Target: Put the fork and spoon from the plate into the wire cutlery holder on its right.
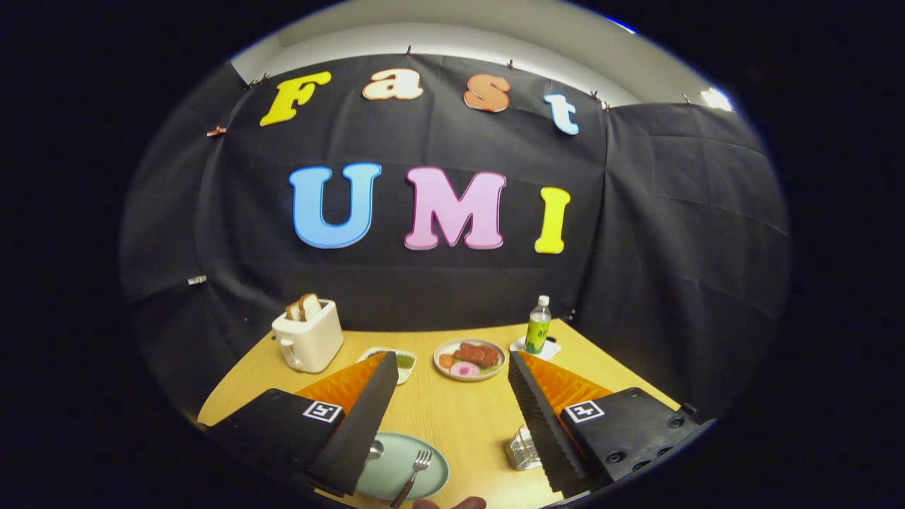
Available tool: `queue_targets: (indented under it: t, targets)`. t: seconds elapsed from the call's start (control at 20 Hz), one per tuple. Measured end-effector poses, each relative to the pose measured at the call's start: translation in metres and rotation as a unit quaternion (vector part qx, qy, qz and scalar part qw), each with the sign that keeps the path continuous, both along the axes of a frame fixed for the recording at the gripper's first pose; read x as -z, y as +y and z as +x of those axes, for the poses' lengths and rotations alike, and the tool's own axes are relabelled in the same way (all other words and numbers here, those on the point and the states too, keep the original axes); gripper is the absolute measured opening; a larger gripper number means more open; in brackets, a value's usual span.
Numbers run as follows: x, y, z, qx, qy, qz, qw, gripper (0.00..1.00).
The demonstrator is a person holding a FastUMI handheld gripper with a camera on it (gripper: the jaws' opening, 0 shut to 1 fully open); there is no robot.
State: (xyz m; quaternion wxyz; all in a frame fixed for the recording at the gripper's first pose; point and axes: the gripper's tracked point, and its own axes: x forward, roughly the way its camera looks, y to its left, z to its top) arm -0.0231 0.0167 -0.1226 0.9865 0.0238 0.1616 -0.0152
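Note:
A pale green plate (396,452) lies on the wooden table low between my fingers, nearer the left one. A silver fork (414,475) rests on it, tines pointing away from me. The spoon (375,449) lies beside the fork, mostly hidden behind my left finger (364,413). The wire cutlery holder (522,449) stands to the plate's right, partly covered by my right finger (541,417). My gripper (452,367) is open and held above the table, with nothing between its fingers.
Beyond the fingers stand a white toaster (309,338) with bread slices, a small dish (403,362) of greens, a plate of food (469,359) and a green bottle (538,325) on a white coaster. Black cloth walls close the table's far side.

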Motion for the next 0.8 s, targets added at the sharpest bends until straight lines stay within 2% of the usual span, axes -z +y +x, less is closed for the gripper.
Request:
queue_targets:
  t: [0.15, 0.3, 0.4, 0.55, 0.65, 0.7, 0.8]
  targets:
    - [0.051, 0.025, -0.020, 0.001, 0.071, 0.019, 0.997, 0.98]
    - [0.115, 0.040, -0.045, 0.007, 0.159, 0.010, 0.987, 0.95]
    - [0.153, 0.047, -0.056, 0.017, 0.209, 0.017, 0.978, 0.84]
    - [0.209, 0.057, -0.071, 0.045, 0.288, 0.045, 0.955, 0.75]
    - [0.233, 0.068, -0.076, 0.043, 0.322, 0.053, 0.944, 0.67]
    - [0.244, 0.072, -0.077, 0.041, 0.339, 0.053, 0.938, 0.59]
    - [0.258, 0.073, -0.081, 0.048, 0.361, 0.059, 0.929, 0.55]
